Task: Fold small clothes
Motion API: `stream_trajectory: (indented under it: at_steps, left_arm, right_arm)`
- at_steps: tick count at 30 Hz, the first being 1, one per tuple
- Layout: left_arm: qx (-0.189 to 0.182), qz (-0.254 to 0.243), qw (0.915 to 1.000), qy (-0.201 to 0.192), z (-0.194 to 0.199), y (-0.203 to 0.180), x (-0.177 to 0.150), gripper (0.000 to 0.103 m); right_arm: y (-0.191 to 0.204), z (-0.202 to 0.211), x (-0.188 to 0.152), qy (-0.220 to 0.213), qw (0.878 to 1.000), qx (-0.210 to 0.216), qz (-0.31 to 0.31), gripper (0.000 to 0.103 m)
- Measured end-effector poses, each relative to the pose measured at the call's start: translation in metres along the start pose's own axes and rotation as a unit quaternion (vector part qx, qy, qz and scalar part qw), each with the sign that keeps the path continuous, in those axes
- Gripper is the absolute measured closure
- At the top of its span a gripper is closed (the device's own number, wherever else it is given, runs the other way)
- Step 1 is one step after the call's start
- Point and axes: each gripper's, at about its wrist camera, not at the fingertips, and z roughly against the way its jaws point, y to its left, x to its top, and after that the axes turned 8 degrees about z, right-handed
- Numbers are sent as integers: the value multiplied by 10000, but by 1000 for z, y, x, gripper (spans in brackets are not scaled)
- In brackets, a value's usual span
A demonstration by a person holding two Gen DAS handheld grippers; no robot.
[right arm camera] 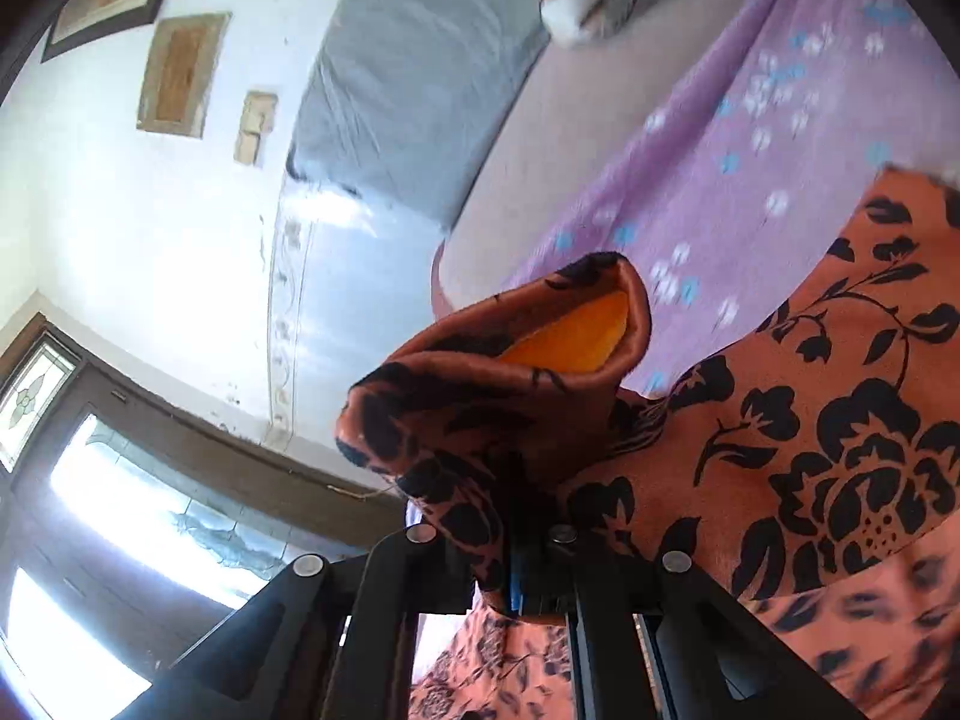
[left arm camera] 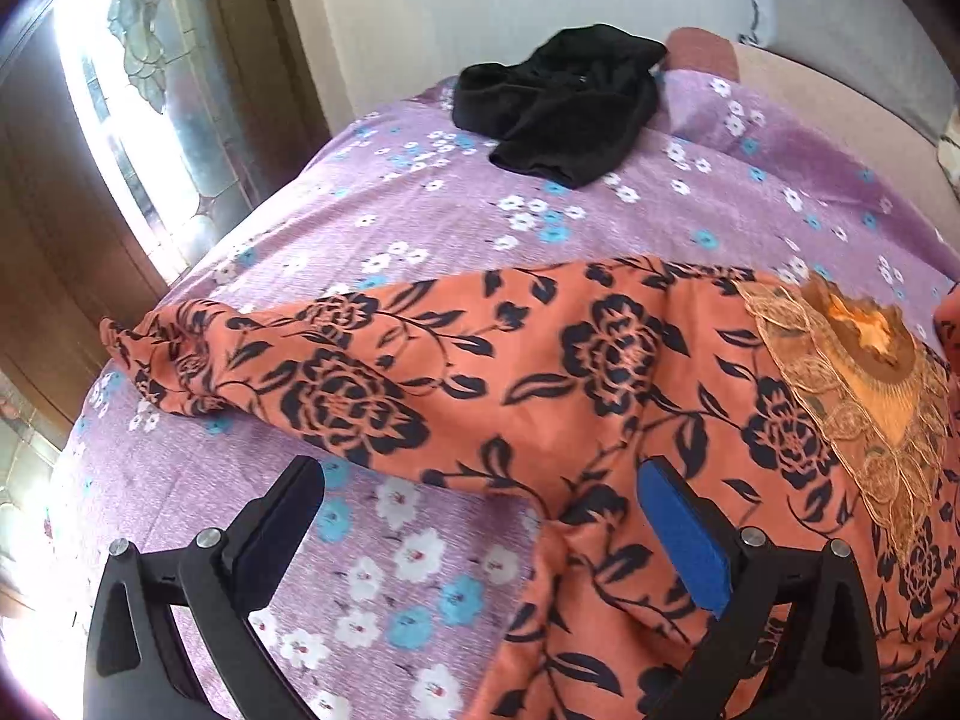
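An orange garment with black flowers (left arm camera: 540,384) lies spread on the purple flowered bedsheet (left arm camera: 420,192); its sleeve stretches to the left and a gold embroidered neck panel (left arm camera: 852,372) sits at the right. My left gripper (left arm camera: 480,498) is open above the garment's lower edge, its blue-padded right finger (left arm camera: 684,534) over the cloth. In the right wrist view my right gripper (right arm camera: 510,516) is shut on a bunched part of the orange garment (right arm camera: 492,396) and holds it lifted, tilted, above the bed.
A black garment (left arm camera: 558,102) lies crumpled at the far end of the bed. A wooden door with glass panes (left arm camera: 120,120) stands at the left. A grey mattress (right arm camera: 408,78) leans on the white wall beyond the bed.
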Motion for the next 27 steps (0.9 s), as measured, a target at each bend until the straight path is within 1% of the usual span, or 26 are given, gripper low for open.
stream_trajectory:
  at_steps: [1, 2, 4, 6, 7, 8, 9, 11, 13, 14, 15, 16, 17, 18, 19, 20, 21, 22, 23, 24, 25, 26, 27]
  left_arm:
    - [47, 113, 9999, -21, -2, 7, 2, 0]
    - [90, 224, 9997, -28, -2, 14, 6, 0]
    - [146, 416, 9990, -31, -2, 27, 12, 0]
    - [188, 579, 9981, -5, -2, 36, 17, 0]
    - [203, 657, 9976, -20, -2, 40, 20, 0]
    - [227, 727, 9971, -49, 0, 43, 21, 0]
    - [241, 786, 9966, -84, 2, 46, 23, 0]
    - [240, 840, 9961, -124, 4, 47, 25, 0]
    - [256, 781, 9965, -122, 3, 45, 25, 0]
    - [288, 733, 9968, -112, 2, 43, 24, 0]
    - [344, 703, 9969, -73, 0, 43, 25, 0]
    - [411, 725, 9965, 4, -4, 44, 25, 0]
    - [456, 812, 9956, 92, -7, 48, 25, 0]
    - [456, 941, 9943, 191, -11, 54, 25, 0]
    - [444, 1082, 9927, 305, -15, 60, 24, 0]
    - [431, 1212, 9908, 418, -19, 65, 23, 0]
    - [417, 1311, 9891, 523, -23, 69, 22, 0]
    - [405, 1372, 9877, 628, -26, 73, 21, 0]
    - [392, 1428, 9864, 717, -30, 77, 21, 0]
    - [375, 1503, 9849, 775, -31, 81, 22, 0]
    - [382, 1614, 9831, 773, -31, 88, 24, 0]
    - [434, 1764, 9808, 714, -30, 98, 26, 0]
    - [513, 1950, 9774, 632, -28, 110, 29, 0]
  right_arm:
    - [4, -24, -14, 196, 9997, 77, -88, 95]
    - [8, -46, -28, 401, 9990, 106, -144, 91]
    - [14, -80, -57, 873, 9958, 133, -221, 90]
    - [21, -106, -82, 1412, 9899, -4, -112, 66]
    - [22, -115, -94, 1682, 9857, 45, -122, 31]
    - [22, -119, -103, 1882, 9817, 202, -229, 21]
    - [23, -115, -116, 1957, 9796, 356, -287, 21]
    - [29, -106, -122, 2073, 9766, 570, -18, 21]
    - [34, -90, -120, 2065, 9765, 537, 299, 21]
    - [38, -77, -120, 2015, 9774, 457, 437, 21]
    - [37, -66, -116, 1934, 9788, 277, 610, 21]
    - [35, -55, -112, 1843, 9795, -6, 812, 21]
    - [31, -51, -99, 1774, 9786, -312, 989, 23]
    - [24, -40, -93, 1710, 9772, -564, 1124, 23]
    - [16, -33, -87, 1638, 9758, -810, 1197, 27]
    - [4, -25, -79, 1579, 9736, -1109, 1222, 34]
    - [-10, -21, -73, 1586, 9696, -1410, 1216, 37]
    - [-26, -19, -68, 1668, 9643, -1702, 1151, 47]
    - [-45, -17, -65, 1775, 9572, -2041, 1025, 61]
    - [-62, -14, -64, 1862, 9524, -2252, 870, 76]
    - [-69, -8, -64, 1799, 9544, -2248, 792, 81]
    - [-70, -2, -63, 1725, 9590, -2123, 738, 78]
    - [-67, 5, -65, 1633, 9636, -1985, 736, 78]
